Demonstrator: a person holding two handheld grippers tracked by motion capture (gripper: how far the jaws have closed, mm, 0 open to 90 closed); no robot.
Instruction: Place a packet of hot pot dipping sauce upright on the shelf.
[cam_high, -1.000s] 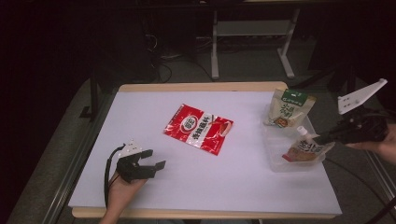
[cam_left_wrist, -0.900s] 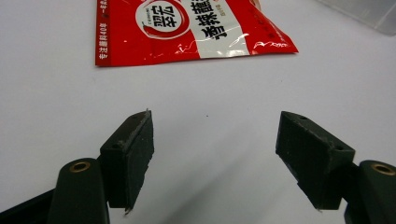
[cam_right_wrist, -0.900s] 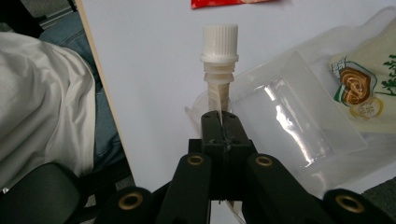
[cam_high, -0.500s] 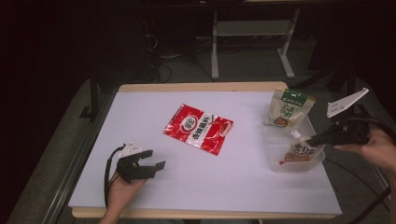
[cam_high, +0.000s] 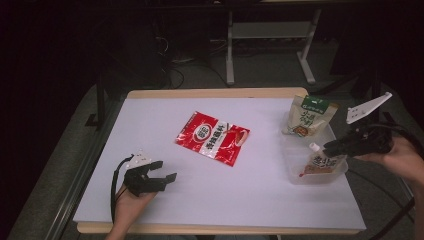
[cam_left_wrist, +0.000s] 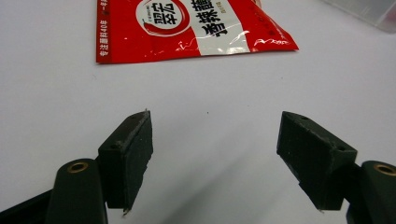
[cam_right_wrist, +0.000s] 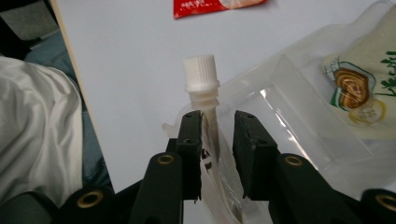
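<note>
At right of the high view — release stage
Right gripper (cam_high: 334, 148): jaws just opening, spout pouch (cam_high: 320, 163) between them, lowered into clear tray (cam_high: 295, 175) — placement seemingly done.
Left gripper (cam_high: 161, 171): jaws spread, empty.

A white-topped, wood-edged counter (cam_high: 165, 125) is standing on grey carpet floor (cam_high: 270, 70); a pale metal stand (cam_high: 272, 35) is sitting behind in darkness.

Left gripper (cam_high: 162, 176) agape — right gripper (cam_right_wrist: 217, 149) just loosening.
</note>
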